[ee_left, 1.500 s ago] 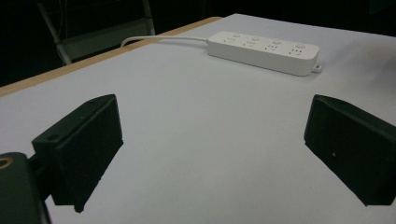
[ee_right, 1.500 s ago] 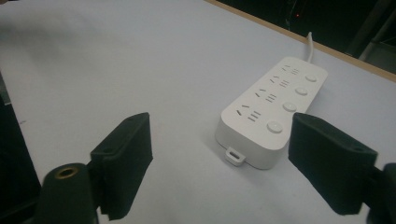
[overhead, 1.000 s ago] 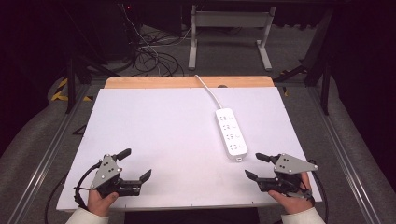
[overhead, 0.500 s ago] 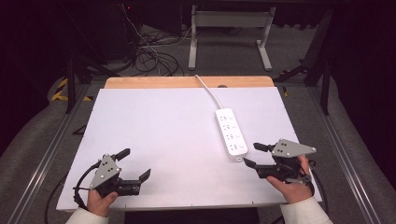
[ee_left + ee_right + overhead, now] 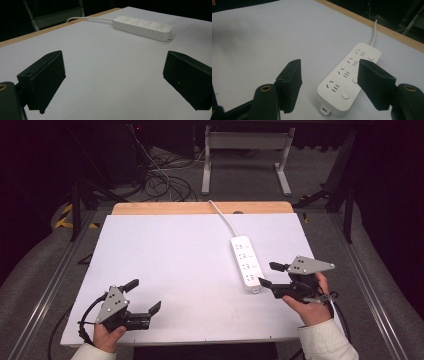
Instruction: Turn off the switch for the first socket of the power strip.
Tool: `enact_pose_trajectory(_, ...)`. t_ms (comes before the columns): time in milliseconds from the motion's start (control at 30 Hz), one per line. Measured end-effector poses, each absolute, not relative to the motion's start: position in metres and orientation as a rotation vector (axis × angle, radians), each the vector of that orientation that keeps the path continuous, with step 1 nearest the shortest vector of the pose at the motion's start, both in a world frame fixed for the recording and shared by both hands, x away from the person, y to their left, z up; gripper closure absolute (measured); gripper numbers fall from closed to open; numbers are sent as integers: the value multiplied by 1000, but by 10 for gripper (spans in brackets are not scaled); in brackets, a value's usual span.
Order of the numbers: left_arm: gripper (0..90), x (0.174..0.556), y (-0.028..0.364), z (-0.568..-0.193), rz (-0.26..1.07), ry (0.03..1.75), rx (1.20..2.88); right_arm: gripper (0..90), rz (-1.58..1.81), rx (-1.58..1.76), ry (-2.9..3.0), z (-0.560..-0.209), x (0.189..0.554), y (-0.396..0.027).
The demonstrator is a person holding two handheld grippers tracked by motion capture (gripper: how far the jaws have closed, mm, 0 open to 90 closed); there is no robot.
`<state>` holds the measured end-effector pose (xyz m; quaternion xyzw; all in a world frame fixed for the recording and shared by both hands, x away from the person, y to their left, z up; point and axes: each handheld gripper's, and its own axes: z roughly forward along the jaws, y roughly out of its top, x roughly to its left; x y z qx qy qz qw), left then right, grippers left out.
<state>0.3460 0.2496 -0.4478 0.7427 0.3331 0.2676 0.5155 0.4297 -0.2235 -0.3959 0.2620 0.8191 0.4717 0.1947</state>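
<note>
Right tool [image 5: 266, 274] hangs with its jaws spread wide just beside the near end of the white power strip [image 5: 247, 263], which lies toward the right of our counter [image 5: 175, 255], its cord [image 5: 223, 218] running off the far wooden edge. Our left tool [image 5: 145, 296] sits wide open near the front left corner, well apart from the strip, bare white surface between them.

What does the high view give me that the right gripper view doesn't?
High view alone: the left gripper, open near the table's front left corner, both hands, and the floor cables beyond the table.

Right gripper view alone: the socket holes and round buttons on the power strip, between its open jaws.

Both: the strip, its cord, the white tabletop and wooden far edge.
</note>
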Motion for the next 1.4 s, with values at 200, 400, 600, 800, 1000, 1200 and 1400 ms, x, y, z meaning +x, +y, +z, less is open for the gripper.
enact_pose_trajectory(200,45,346,250,-448,642,802,1787,567,1304,711,2331,-391,436,-221)
enact_pose_trajectory(400,45,347,250,-448,645,800,1790,777,1350,725,2397,-381,447,-220)
enact_pose_trajectory(600,45,346,250,-448,644,801,1788,900,1285,757,2442,-372,461,-212)
enact_pose_trajectory(800,45,346,249,-448,646,798,1792,900,1262,784,2457,-364,478,-203)
enact_pose_trajectory(1000,45,346,250,-448,644,802,1788,900,1236,819,2446,-363,494,-197)
enact_pose_trajectory(1200,45,346,250,-448,641,802,1789,900,1220,871,2418,-365,514,-193)
enact_pose_trajectory(1400,45,346,250,-448,648,800,1792,900,1192,904,2402,-368,531,-190)
